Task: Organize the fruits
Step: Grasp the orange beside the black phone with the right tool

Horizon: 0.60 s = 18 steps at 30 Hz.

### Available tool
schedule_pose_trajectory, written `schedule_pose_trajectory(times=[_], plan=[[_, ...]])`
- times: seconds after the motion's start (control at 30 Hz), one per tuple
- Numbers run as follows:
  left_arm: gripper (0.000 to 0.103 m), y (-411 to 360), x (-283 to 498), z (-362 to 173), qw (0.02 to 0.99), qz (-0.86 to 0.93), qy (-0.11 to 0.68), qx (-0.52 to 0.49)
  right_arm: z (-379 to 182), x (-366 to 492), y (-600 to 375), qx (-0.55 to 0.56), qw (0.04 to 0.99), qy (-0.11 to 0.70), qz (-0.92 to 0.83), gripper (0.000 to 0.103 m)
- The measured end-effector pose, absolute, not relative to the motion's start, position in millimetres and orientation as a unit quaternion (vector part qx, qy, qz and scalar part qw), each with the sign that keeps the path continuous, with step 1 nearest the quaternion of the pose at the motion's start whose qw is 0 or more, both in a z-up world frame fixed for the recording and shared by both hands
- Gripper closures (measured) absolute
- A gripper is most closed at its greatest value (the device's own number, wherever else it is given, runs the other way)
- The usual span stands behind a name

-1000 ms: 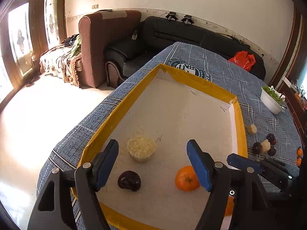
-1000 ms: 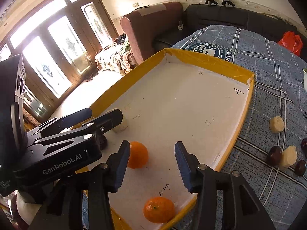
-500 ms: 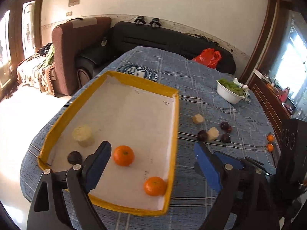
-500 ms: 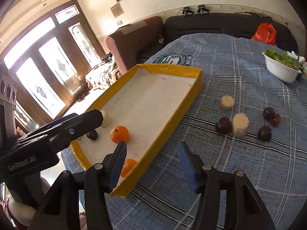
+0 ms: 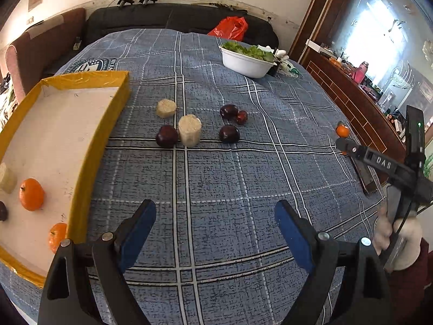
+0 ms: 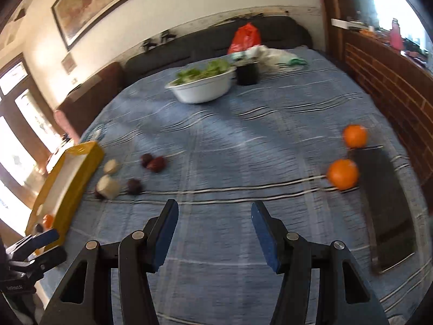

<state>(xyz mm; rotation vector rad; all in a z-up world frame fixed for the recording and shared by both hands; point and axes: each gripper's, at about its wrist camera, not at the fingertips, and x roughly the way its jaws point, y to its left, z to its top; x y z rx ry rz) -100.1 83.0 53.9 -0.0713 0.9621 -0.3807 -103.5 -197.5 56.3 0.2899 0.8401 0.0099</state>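
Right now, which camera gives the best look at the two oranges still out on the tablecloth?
The right wrist view: both oranges sit large and unobstructed beside a dark flat slab, though slightly blurred. The left wrist view shows only one small orange clearly, at the far edge.

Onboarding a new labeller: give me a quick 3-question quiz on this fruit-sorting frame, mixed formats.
1. True or false: an orange lies inside the yellow tray.
2. How many dark plums lie loose on the blue cloth in the left wrist view?
3. Multiple choice: the left tool is A) shut on a plum, B) open with nothing between its pads, C) shut on an orange.

Key: 1 true; 2 four; 3 B.
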Motion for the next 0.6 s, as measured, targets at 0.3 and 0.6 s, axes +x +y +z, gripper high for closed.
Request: schedule_pose_trajectory(times=[0.3,0.6], plan=[[0.014,69,-91,32,0.862,-0.18,0.474,-0.017,39,-82,-286,0.134,0.884,0.437,-0.101,0.057],[0.014,65,-91,18,0.854,-0.186,0.487,-0.015,28,-74,-278,0.108,0.88,0.45,-0.105,0.069]])
